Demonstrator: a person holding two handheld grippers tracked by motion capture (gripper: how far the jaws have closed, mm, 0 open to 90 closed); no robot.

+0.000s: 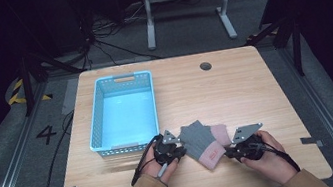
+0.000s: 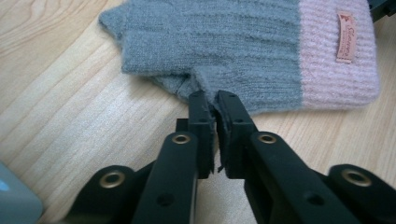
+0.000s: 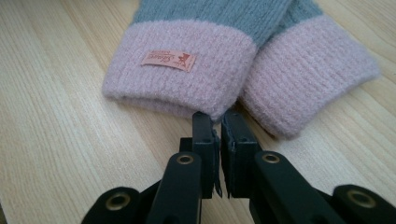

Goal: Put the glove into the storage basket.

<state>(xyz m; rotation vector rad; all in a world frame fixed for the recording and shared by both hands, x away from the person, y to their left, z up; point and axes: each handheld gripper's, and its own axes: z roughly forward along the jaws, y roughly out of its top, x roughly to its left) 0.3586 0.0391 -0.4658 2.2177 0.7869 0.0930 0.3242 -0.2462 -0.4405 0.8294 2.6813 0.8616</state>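
Wooden table [image 1: 254,84] carries light-blue perforated plastic basket [image 1: 98,119], nothing inside, toward left edge; grey-and-pink knitted gloves [image 1: 202,141] near front edge, pinched by left gripper [image 2: 212,100] at grey end, right gripper [image 3: 217,119] at pink cuff.

On the table [image 1: 254,84], a basket [image 1: 124,111] sits toward the left, its long side running away from the person. Just right of the basket's near corner lie two gloves [image 1: 205,140], one partly on top of the other, cuffs toward the person's right. The left gripper [image 1: 169,149] is at the gloves' left edge, between basket and gloves; the right gripper [image 1: 244,148] is at their right, at the cuffs. A round hole [image 1: 205,66] lies in the tabletop far behind the gloves.
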